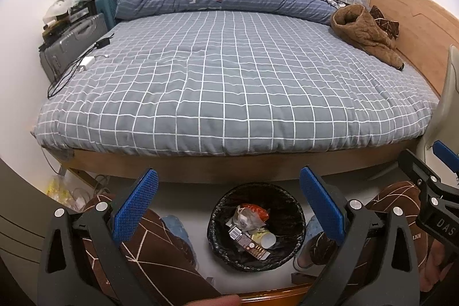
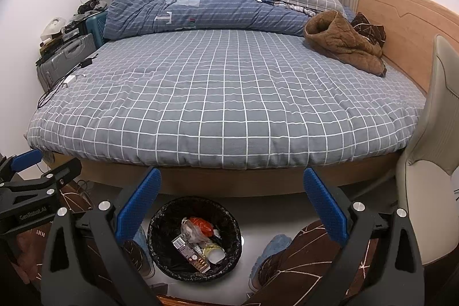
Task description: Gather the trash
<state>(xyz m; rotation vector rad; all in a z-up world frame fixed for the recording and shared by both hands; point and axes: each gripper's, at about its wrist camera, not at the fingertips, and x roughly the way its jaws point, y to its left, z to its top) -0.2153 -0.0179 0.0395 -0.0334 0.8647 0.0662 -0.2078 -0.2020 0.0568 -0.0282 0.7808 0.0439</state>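
Both the left gripper (image 1: 228,201) and right gripper (image 2: 232,201) hold their blue-padded fingers wide, empty. The round black-lined trash bin (image 1: 289,208), holding wrappers, stands on the floor near the grey checked bed (image 1: 229,82).

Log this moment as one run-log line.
left gripper: open, empty | right gripper: open, empty | trash bin: on floor, holds trash

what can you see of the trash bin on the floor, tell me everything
The trash bin is a round, open-topped container lined with a crinkled black plastic bag folded over its rim. It stands upright on the pale floor just in front of the bed's wooden base, between the person's legs. Inside lie a red wrapper, clear crumpled plastic, a white paper cup on its side and a small printed box. Neither gripper touches it; both hang open above.
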